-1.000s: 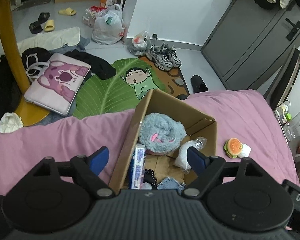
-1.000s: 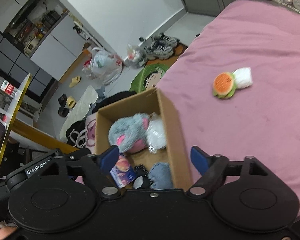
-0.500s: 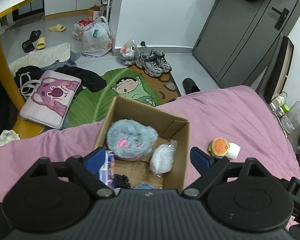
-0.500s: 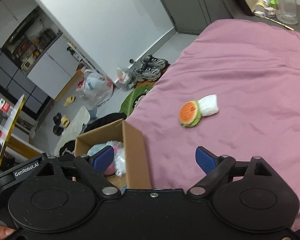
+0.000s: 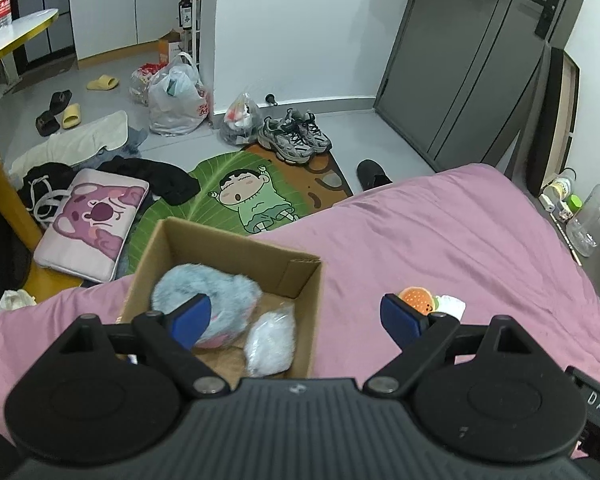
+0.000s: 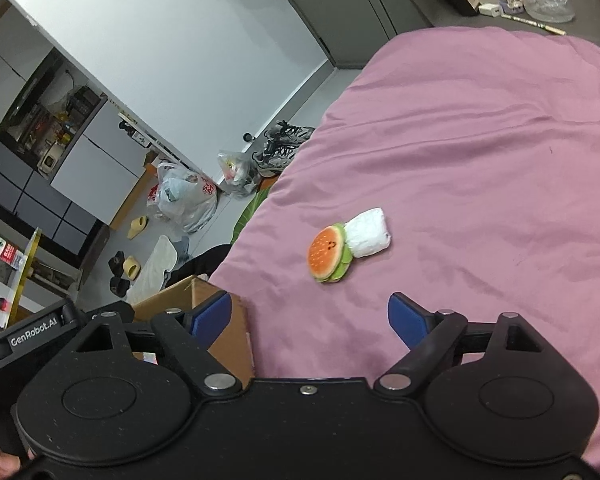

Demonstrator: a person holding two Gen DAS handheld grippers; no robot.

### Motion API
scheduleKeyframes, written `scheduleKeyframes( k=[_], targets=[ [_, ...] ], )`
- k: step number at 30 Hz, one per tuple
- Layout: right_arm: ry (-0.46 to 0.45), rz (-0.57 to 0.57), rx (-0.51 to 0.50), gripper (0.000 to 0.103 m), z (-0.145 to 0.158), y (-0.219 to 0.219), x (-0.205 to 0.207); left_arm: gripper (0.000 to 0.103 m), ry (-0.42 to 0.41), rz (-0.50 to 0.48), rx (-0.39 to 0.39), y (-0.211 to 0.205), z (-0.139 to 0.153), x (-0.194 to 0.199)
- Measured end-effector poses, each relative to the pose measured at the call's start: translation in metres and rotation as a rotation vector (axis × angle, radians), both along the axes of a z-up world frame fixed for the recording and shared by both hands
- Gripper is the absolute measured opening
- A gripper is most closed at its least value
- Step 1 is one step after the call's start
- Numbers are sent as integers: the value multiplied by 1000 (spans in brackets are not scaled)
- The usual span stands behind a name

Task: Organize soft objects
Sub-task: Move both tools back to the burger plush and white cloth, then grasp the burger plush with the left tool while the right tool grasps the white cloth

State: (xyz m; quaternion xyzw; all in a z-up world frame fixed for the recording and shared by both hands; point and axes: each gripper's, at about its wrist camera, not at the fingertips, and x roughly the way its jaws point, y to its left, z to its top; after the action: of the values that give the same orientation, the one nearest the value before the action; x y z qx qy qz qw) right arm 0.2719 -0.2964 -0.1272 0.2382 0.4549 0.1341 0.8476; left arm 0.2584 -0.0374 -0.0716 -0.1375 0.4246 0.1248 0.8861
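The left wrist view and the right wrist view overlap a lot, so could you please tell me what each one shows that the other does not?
Only the left wrist view shows inside the cardboard box: a grey-blue plush and a white bag. Only the right wrist view shows the burger toy whole, lying against a white packet. Both show the pink bedspread, the sneakers, and an open, empty hand-held gripper: left, right.

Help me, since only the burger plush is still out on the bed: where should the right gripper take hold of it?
Grip the burger plush across its round bun, coming from above. It lies on the pink bedspread touching a white packet, so place the open right gripper fingers clear of that side.
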Motion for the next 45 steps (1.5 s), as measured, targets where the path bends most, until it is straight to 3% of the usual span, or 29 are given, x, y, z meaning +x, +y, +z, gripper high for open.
scheduleKeyframes(
  k=[12,14,19,25,31,42,44,45],
  targets=[
    [14,-60,114,71,-36,-39,49,91,3,4,41,-38,-15,40],
    [31,-72,131,65,-48,-41,55,90,0,-9,51,-46,-20,47],
    [46,-36,199,64,-62,-43,64,89,-6,-44,79,-66,-36,63],
    [79,-28,237,61,-72,-51,75,83,41,-65,64,-86,-63,83],
    [125,-25,271,51,-86,-54,82,73,85,-78,40,-99,-92,98],
    [211,-67,352,46,-114,-66,94,71,170,-92,-35,-104,-136,121],
    [220,-74,357,46,-116,-65,95,65,187,-99,-55,-104,-142,124],
    [224,-72,365,46,-118,-65,96,57,194,-106,-81,-103,-143,126]
  ],
)
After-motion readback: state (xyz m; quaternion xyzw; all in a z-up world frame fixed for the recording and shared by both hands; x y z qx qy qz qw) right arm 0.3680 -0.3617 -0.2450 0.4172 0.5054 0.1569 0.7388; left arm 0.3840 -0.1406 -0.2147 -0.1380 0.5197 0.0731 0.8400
